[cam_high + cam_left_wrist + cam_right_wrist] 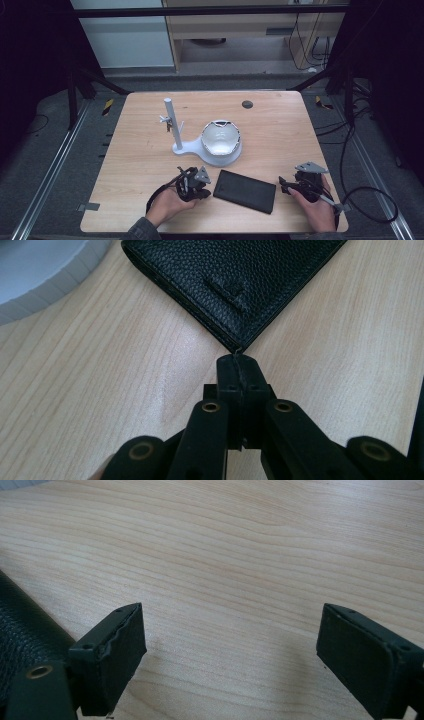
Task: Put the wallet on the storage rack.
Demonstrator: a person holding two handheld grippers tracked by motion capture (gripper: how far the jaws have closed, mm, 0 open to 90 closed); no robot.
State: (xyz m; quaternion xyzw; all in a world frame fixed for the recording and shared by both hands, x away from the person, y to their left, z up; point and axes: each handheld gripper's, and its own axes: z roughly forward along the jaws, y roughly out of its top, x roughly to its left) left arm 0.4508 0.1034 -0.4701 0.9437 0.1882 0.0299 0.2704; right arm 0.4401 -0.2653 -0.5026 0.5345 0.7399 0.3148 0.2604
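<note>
A black leather wallet [245, 191] lies flat on the wooden table [280, 130] near its front edge, between my two grippers. My left gripper [208, 193] sits just left of it, held in a hand. In the left gripper view the jaws of the left gripper [237, 362] are pressed together with nothing between them, their tips right at one corner of the wallet [235, 280]. My right gripper [284, 185] rests to the right of the wallet. The right gripper [235, 650] stands wide open over bare wood, with the wallet's edge [20, 625] beside its left jaw.
A white stand with an upright post [170, 125] and a round white bowl-shaped part [221, 139] sits mid-table behind the wallet; its base edge [30, 270] appears at the upper left of the left gripper view. A small dark disc [247, 104] lies farther back.
</note>
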